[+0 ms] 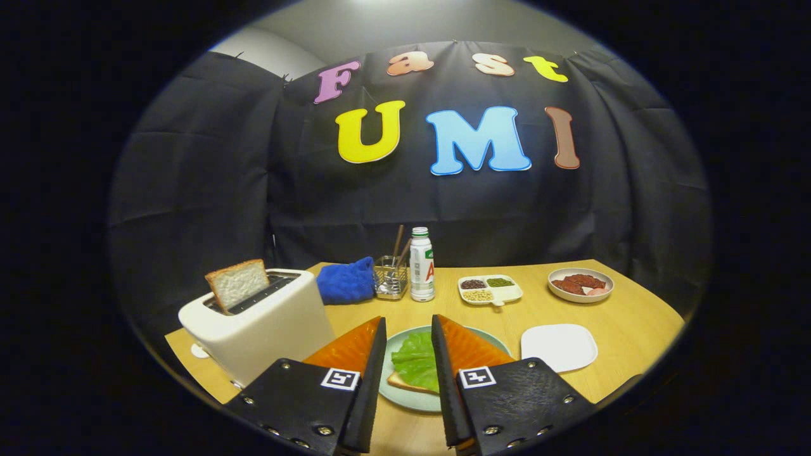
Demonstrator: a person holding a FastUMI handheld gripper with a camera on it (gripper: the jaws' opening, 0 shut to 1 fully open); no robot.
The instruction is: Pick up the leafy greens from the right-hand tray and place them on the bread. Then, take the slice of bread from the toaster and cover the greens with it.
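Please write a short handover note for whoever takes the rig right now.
Gripper: jaws open, holding nothing, poised above the green plate.
Greens: already lying on the bread on that plate, seen between the jaws.
White tray, right of the plate: nothing on it.
Toaster, left of the plate: one slice stands up out of its slot.
Done: greens placed on bread.
Left: take the slice from the toaster and lay it over the greens.
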